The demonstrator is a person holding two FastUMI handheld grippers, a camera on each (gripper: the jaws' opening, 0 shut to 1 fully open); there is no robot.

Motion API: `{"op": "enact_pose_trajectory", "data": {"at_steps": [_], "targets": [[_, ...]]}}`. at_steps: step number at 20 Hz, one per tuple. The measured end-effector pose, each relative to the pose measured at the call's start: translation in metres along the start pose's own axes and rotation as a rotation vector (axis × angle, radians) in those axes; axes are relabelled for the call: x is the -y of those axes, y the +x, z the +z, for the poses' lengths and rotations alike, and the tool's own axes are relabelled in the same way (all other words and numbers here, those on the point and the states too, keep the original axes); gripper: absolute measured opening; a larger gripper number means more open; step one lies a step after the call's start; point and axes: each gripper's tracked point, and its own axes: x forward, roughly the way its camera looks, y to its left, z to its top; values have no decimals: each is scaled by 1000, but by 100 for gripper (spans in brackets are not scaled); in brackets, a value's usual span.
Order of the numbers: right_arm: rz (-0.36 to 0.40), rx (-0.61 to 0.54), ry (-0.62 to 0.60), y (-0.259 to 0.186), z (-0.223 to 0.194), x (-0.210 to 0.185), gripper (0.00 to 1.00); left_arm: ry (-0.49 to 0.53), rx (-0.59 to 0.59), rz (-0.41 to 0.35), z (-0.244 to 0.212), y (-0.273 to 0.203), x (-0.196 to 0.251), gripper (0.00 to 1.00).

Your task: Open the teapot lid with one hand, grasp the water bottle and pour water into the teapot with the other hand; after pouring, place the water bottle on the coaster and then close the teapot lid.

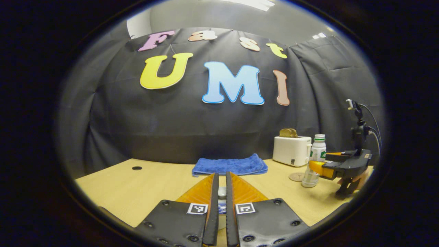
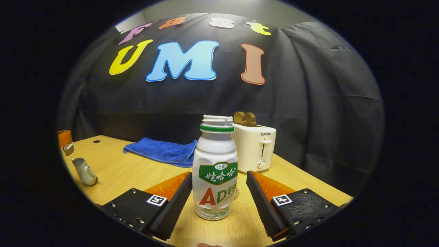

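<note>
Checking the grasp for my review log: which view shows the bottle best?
The right gripper view: the bottle stands large and centred on the table, between the right gripper's open fingers, cap off. In the left gripper view the bottle is small and distant, partly covered by that gripper.

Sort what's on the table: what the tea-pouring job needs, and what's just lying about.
Needed: water bottle, teapot, teapot lid in the left hand-held gripper, coaster.
Lying about: blue towel, toaster with bread.
</note>
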Motion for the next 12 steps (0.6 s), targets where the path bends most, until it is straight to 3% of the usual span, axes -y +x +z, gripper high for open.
{"op": "enact_pose_trajectory", "data": {"at_steps": [1,9,11,12], "targets": [[1,-1,-3,2,0,0,96,8,-10,-6,-2,1,2,19],[-12,-15,7,10,-7,4,96,17,-21,-5,-6,0,1,16],[-17,-19,3,10,-6,5,87,16,-15,-5,-2,0,0,16],[-9,-20,-1,10,-8,4,75,16,-9,-5,-1,-1,0,15]]}}
